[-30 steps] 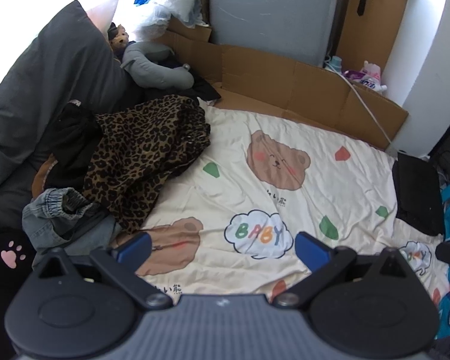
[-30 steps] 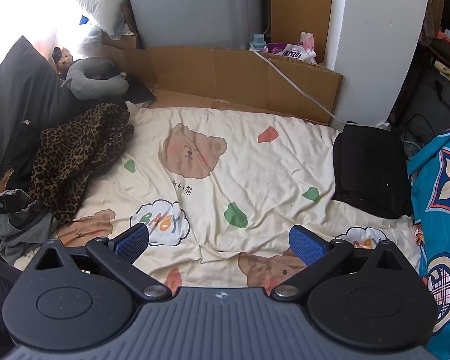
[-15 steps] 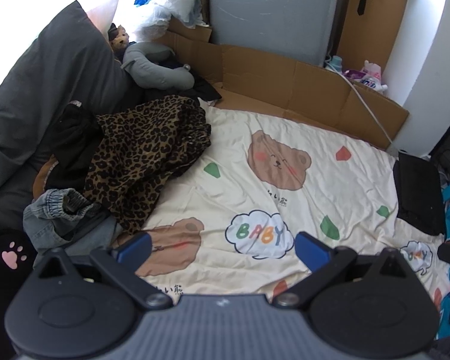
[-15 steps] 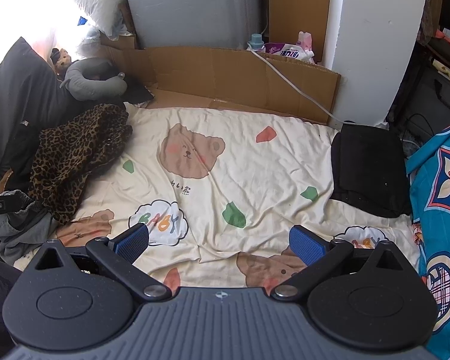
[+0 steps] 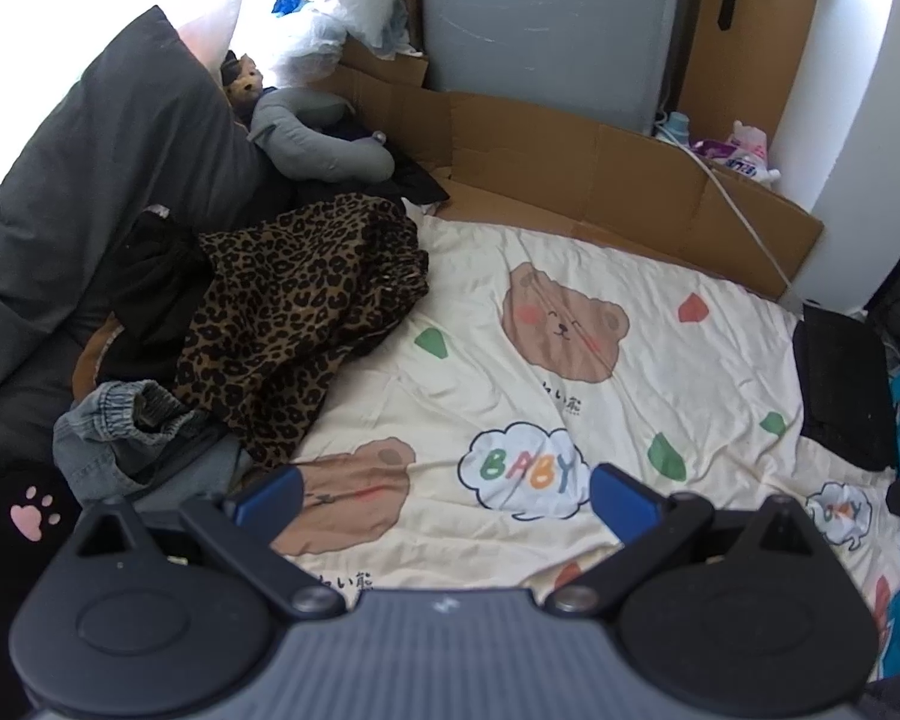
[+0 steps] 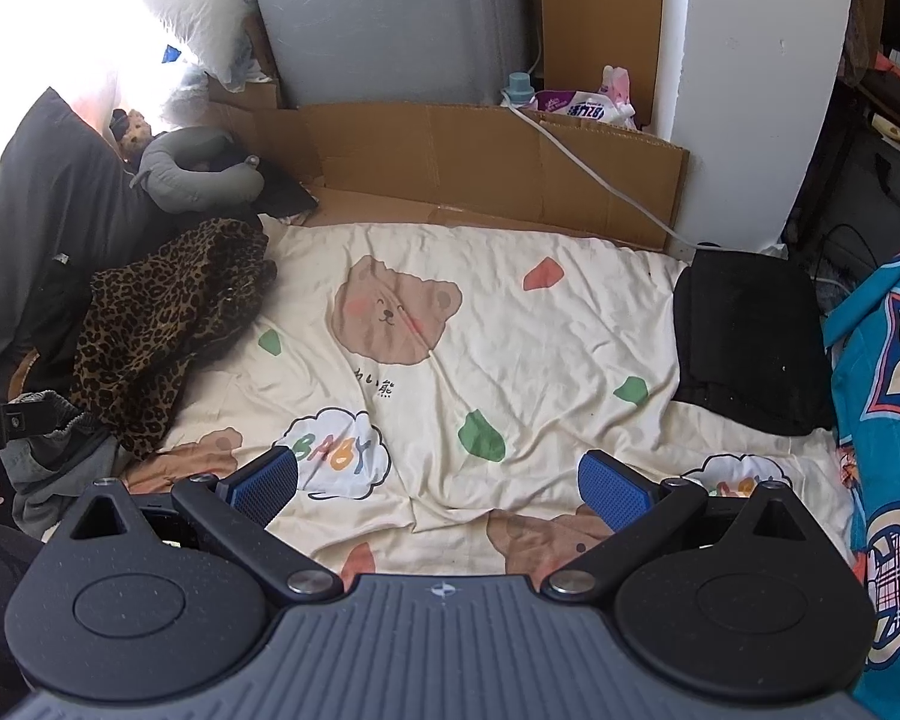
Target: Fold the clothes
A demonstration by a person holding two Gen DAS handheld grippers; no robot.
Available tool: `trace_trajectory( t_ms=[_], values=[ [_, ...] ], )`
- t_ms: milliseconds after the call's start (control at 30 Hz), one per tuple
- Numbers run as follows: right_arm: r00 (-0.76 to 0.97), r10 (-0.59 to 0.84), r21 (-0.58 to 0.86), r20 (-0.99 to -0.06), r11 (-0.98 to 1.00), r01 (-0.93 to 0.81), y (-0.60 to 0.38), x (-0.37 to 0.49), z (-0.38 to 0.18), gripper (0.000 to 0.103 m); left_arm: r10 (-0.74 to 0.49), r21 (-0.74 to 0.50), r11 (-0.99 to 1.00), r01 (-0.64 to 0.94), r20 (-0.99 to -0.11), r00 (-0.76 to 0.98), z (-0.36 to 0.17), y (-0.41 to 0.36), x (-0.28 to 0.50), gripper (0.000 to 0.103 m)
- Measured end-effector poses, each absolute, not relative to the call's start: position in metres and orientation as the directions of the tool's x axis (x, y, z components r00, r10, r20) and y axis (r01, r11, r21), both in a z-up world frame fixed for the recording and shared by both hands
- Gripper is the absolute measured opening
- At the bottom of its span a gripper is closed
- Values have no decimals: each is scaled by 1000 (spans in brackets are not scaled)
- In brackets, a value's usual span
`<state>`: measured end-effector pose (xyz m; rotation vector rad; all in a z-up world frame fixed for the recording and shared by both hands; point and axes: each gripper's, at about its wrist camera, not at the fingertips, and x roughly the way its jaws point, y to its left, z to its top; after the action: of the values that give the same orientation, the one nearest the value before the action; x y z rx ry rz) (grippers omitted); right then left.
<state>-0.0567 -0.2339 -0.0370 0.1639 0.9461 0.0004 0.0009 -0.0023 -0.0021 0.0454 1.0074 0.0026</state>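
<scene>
Two views look forward from handheld tools over a bed. Nearest in the left view, the left claw [image 5: 444, 492] has its two blue-padded fingers spread wide and empty, hovering above the bedsheet [image 5: 570, 420]. In the right view, the right claw [image 6: 438, 480] is likewise spread wide and holds nothing. Both seem poised ready above the bare middle of the sheet, probably because that flat area serves as the folding space.

The sheet is cream, printed with brown bears and a cloud reading "BABY", and is lightly wrinkled.

Just left of the left claw lies the heap of clothes waiting to be folded. A crumpled denim garment [image 5: 120, 426] sits closest, its elastic hem bunched. Draped partly over it and beyond is a leopard-print garment [image 5: 294, 324], with a black garment [image 5: 156, 288] tucked on its far left side. None is touched by either claw, so folding of this heap appears not yet begun.

On the far right edge of the sheet rests a folded black garment [image 6: 744, 330], flat and squared, apparently set aside as finished.

Farther back, a dark grey pillow [image 5: 102, 192] leans at the left, a grey neck pillow [image 5: 324, 144] beside it. Flattened cardboard [image 6: 498, 162] lines the far edge of the bed, with a white cable [image 6: 588, 168] trailing over it.
</scene>
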Motion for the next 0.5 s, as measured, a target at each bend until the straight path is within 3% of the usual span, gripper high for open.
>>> trace_trajectory(
  t_ms=[500],
  values=[
    [598,79,154,-798,985,76,-237,-62,-34,103,24,35,999,10,-845,534,-1,-4,-1,103]
  ],
)
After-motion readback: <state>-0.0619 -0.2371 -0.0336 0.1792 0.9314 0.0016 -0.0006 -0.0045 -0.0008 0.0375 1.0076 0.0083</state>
